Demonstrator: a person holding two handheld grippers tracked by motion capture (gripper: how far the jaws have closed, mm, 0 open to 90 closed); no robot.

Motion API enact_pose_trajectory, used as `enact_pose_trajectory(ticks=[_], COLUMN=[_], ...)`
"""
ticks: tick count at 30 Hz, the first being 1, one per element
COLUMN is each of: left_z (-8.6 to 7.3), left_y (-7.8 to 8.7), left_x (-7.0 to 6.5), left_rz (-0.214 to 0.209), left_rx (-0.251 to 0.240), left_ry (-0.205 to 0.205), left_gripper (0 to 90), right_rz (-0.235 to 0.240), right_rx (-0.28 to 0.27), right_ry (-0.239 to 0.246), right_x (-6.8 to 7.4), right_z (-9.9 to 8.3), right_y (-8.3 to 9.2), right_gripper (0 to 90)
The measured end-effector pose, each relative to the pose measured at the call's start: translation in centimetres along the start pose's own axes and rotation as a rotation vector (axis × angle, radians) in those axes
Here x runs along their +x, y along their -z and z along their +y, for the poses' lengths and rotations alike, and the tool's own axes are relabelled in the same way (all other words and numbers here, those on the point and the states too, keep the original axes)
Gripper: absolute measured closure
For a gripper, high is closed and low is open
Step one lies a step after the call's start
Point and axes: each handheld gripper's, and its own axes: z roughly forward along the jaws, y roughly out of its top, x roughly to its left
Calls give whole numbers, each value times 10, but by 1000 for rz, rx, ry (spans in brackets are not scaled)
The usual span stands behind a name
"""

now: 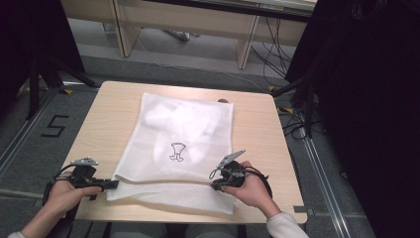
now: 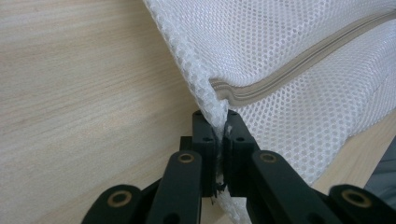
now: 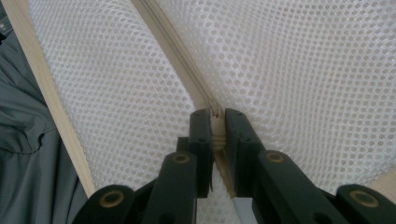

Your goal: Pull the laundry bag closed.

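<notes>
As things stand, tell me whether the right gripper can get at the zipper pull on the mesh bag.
Probably yes: the right gripper already has its jaws closed on a small beige tab at the zipper of the mesh bag, likely the pull. Nothing blocks it; the left gripper pinches the bag's other end.

Grey floor (image 1: 29, 148) with marking "5" (image 1: 54, 126)

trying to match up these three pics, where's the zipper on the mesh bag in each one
High view: the zipper runs as a faint line across the mesh bag near its front edge, between the two grippers.
Left gripper view: it slants from the upper right down to centre, ending just above the closed jaws.
Right gripper view: it descends from top centre to the jaws, which clamp its end.
Shared landmark: the light wooden table.
</notes>
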Motion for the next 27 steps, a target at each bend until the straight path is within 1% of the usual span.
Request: enact_pose_trajectory(ticks=[1,2,3,4,5,6,7,8,9,10,11,13,14,16,17,18,19,22,23,24,26,27], left_z=[0,0,0,0,0,0,0,0,0,0,0,0,0,0,0,0,0,0,0,0,0,-1], left_y=[0,0,0,0,0,0,0,0,0,0,0,0,0,0,0,0,0,0,0,0,0,0], left_x=[0,0,0,0,0,0,0,0,0,0,0,0,0,0,0,0,0,0,0,0,0,0], left_rz=[0,0,0,1,2,1,2,1,3,1,1,2,1,0,-2,0,0,0,0,1,2,8], left_rx=[-3,-3,-3,1,1,2,0,1,1,1,1,0,-3,-3,-4,-4,-4,-3,-3,-3,-5,-13], left_ry=[3,3,3,-1,-1,-1,3,-1,-1,0,2,2,6,5,7,5,6,3,3,4,4,5], left_gripper=[847,847,848,848,848,847,847,848,848,847,847,847,847,847,847,847,847,846,847,847,847,846], right_rz=[0,2,-3,-3,-3,-5,-10,-9,-11,-11,-4,-13,-9,-11,-8,-10,-14,-18,-15,-11,-8,-9], right_rx=[0,12,3,8,5,8,10,3,13,6,6,1,7,17,16,14,14,21,26,32,26,25], right_ry=[-7,-35,-10,-28,-17,-19,-30,-28,-43,-28,-35,-38,-38,-71,-65,-79,-74,-80,-78,-86,-62,-66], right_x=[0,0,-3,-2,-4,-5,-6,-7,-7,-9,-10,-11,-12,-11,-13,-12,-13,-14,-15,-14,-16,-16], right_z=[-1,-3,-4,-6,-7,-9,-10,-12,-14,-15,-17,-19,-20,-23,-24,-25,-26,-30,-31,-33,-35,-35], right_y=[1,3,3,4,4,5,6,6,8,8,9,9,10,12,13,13,14,15,15,15,14,14], right_gripper=[826,826,826,826,826,825,826,826,826,826,825,826,826,826,825,826,826,826,826,825,826,826])
